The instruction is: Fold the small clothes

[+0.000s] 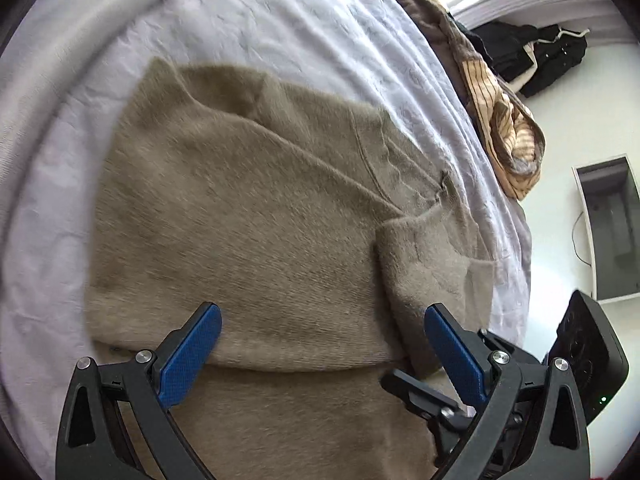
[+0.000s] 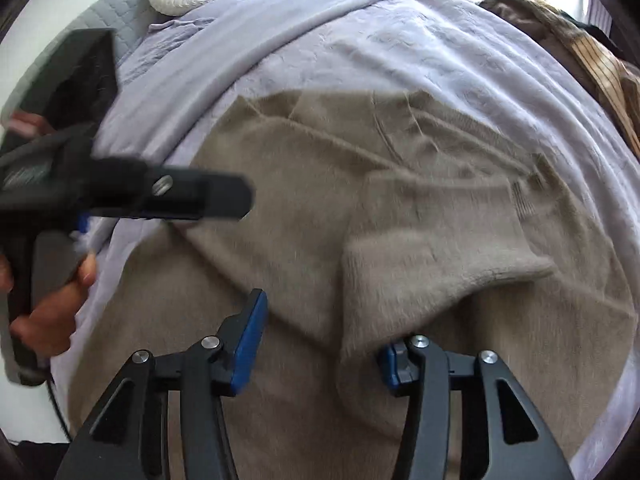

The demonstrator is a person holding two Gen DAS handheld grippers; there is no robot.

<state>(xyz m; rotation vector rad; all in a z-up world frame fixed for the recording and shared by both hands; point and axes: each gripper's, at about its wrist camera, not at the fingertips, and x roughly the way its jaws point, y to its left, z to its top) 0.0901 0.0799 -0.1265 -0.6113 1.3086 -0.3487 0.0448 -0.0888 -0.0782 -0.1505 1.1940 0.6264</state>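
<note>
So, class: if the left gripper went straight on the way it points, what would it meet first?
Most likely the sweater: it fills the space ahead of the open left gripper, though how far off is unclear.

sweater [image 1: 256, 216] on bedspread [image 1: 280, 20], clothes pile [image 1: 504, 120] behind

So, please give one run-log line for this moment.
left gripper: open | right gripper: open | taupe sweater: partly folded on lavender bedspread

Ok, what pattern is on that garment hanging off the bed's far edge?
Tan with thin dark stripes; the striped garment shows best in the left wrist view.
</note>
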